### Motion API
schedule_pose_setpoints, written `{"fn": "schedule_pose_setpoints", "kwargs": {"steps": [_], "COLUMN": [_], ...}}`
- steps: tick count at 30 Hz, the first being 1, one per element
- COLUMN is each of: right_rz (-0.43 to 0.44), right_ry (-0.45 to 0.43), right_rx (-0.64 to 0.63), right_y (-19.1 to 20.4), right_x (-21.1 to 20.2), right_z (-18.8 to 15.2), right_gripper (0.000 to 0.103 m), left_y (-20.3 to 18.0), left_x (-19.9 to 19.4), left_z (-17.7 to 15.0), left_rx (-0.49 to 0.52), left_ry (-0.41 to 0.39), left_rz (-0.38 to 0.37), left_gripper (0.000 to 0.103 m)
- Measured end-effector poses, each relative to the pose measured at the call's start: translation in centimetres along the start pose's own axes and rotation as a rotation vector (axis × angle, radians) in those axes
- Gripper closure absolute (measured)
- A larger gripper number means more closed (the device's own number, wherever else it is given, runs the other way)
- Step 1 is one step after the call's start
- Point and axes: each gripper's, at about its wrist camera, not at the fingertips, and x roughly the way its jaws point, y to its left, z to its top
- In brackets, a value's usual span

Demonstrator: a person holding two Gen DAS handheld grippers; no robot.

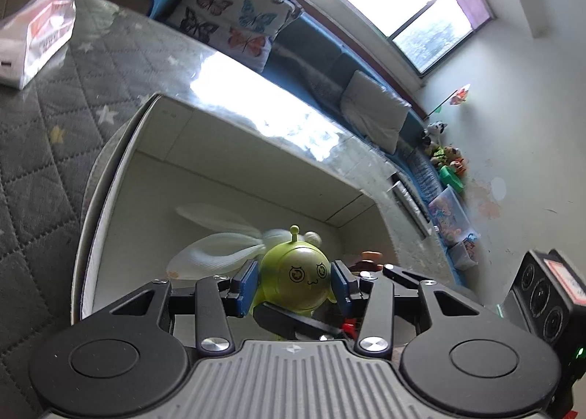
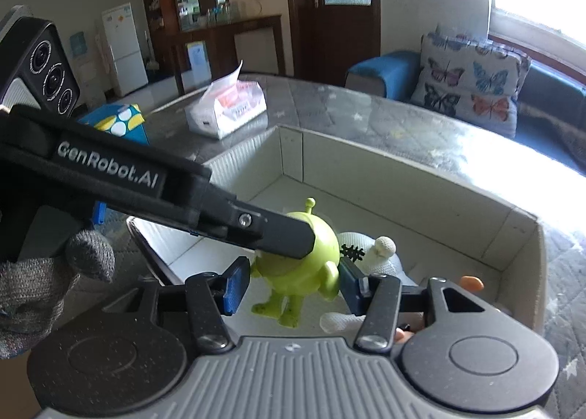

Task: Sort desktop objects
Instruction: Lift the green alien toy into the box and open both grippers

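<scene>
Your left hand-held gripper [image 2: 285, 236] (marked "GenRobot.AI") and right hand-held gripper [image 2: 293, 285] both clamp the green alien figurine [image 2: 304, 272] over the white cardboard box [image 2: 403, 177] on the counter [image 2: 348, 104].

toy figure [image 2: 311, 258] between the pads of both grippers, over the open box [image 2: 403, 184] on the table [image 2: 366, 108], cloth toy [image 2: 381, 254] in the box behind it, tissue pack [image 2: 227, 108] beyond the box, sofa [image 2: 549, 97] behind the table
</scene>
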Motion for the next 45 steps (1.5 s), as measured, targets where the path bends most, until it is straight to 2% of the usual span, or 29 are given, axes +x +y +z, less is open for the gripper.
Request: {"fn": "schedule_pose_setpoints", "kwargs": {"steps": [12,24,36,40,45], "right_rz": [0.014,0.005,0.002,-0.001,-0.004], "right_ry": [0.071,0.094,0.059,0.023,-0.028], "right_rx": [-0.011,-0.010,0.002,0.016,0.019], "right_y": [0.2,0.5,0.5,0.5,0.7], "right_x": [2.5,3.0,1.8,0.5,-1.8], "right_z": [0.7,0.4,0.0,-0.4,-1.3], "right_gripper": [0.054,0.053,0.052,0.047,0.046], "left_y": [1.4,0.9,0.3,-0.3,-1.5], "left_x": [0.7,0.0,-1.7,-2.5,-3.2], "left_z": [0.2,0.0,-0.1,-0.3,-1.0], "left_rx": [-0.037,-0.017,-0.003,0.007,0.029], "left_ry": [0.031,0.005,-0.043,-0.061,-0.075], "left_rz": [0.053,0.087,0.097,0.091,0.081], "left_gripper": [0.057,0.058,0.058,0.058,0.058]}}
